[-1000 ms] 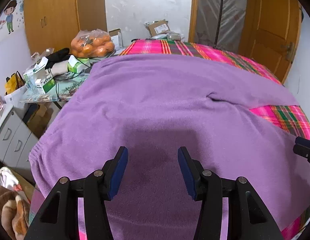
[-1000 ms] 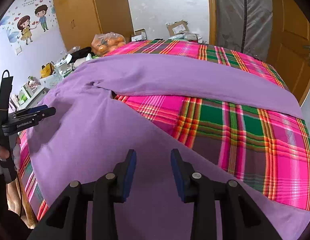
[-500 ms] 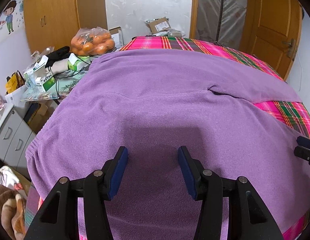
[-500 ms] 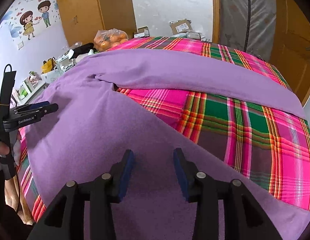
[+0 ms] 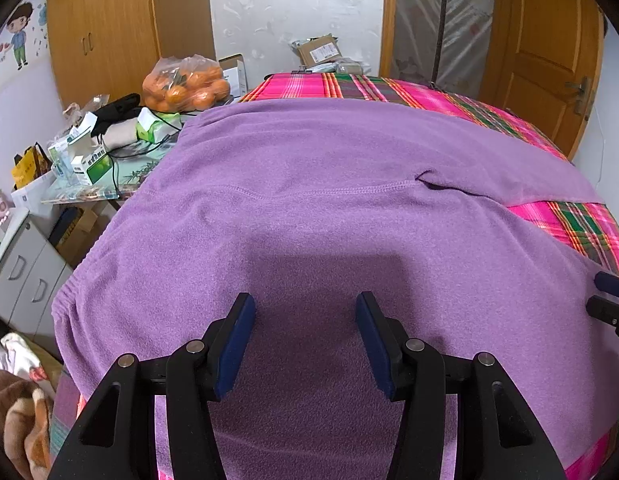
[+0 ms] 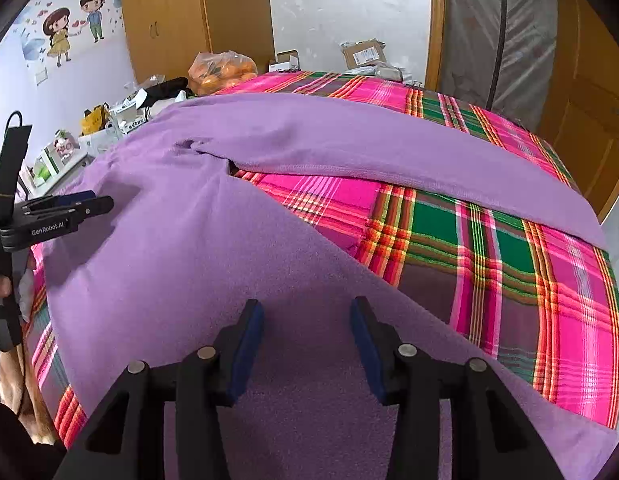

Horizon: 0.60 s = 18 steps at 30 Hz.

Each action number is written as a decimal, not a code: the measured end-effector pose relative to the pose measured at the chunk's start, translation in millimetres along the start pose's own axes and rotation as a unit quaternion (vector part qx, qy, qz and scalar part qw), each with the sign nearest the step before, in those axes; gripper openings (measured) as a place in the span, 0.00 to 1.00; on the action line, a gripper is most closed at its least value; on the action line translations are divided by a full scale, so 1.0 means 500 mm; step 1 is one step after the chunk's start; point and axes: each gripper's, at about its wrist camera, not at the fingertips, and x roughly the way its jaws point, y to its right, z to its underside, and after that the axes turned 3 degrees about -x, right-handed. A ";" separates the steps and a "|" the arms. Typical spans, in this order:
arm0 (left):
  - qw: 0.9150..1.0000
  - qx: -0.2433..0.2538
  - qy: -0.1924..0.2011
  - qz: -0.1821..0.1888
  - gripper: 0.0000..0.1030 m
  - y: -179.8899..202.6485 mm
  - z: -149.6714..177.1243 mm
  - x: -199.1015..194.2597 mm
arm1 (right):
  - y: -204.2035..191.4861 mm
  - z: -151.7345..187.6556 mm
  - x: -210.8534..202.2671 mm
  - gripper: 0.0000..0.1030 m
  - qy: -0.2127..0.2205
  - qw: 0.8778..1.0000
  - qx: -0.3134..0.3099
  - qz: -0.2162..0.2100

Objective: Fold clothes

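Right hand-held gripper: jaws just widened, nothing between pads, over near leg of purple trousers. Left hand-held gripper: apart, empty, above waist portion. Trousers flat on plaid bed. Step: pre-grasp. Next: pinch near leg, fold onto far leg.

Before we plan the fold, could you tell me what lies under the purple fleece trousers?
The purple fleece trousers lie spread on a pink and green plaid bedcover, which shows between the two legs and beyond them. What the cover looks like directly under the fleece is hidden.
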 end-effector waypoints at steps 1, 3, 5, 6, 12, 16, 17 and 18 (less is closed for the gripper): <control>1.000 0.000 -0.001 0.001 0.54 -0.001 -0.001 0.000 | -0.001 0.000 0.000 0.47 0.000 1.000 -0.002 0.000; 1.000 0.000 -0.002 0.001 0.54 -0.002 -0.002 0.000 | -0.003 -0.001 0.001 0.49 -0.003 1.000 -0.006 0.000; 1.000 0.002 -0.003 0.001 0.54 -0.001 -0.003 -0.001 | -0.006 -0.005 0.002 0.51 -0.010 1.000 -0.016 0.000; 1.000 0.003 -0.005 0.001 0.54 -0.001 -0.003 -0.001 | -0.006 -0.008 0.003 0.51 -0.016 1.000 -0.018 -0.002; 1.000 -0.001 -0.010 0.004 0.52 -0.003 -0.015 -0.016 | 0.014 -0.048 -0.007 0.43 -0.034 0.999 -0.003 -0.038; 1.000 0.004 0.010 0.005 0.52 0.004 -0.038 -0.038 | 0.012 -0.085 -0.028 0.43 -0.011 0.998 -0.013 -0.052; 1.000 0.008 0.014 0.005 0.52 0.007 -0.044 -0.042 | 0.011 -0.095 -0.031 0.43 -0.007 0.998 -0.015 -0.058; 1.000 0.012 0.020 0.005 0.52 0.009 -0.053 -0.046 | 0.010 -0.104 -0.033 0.43 -0.003 0.998 -0.017 -0.065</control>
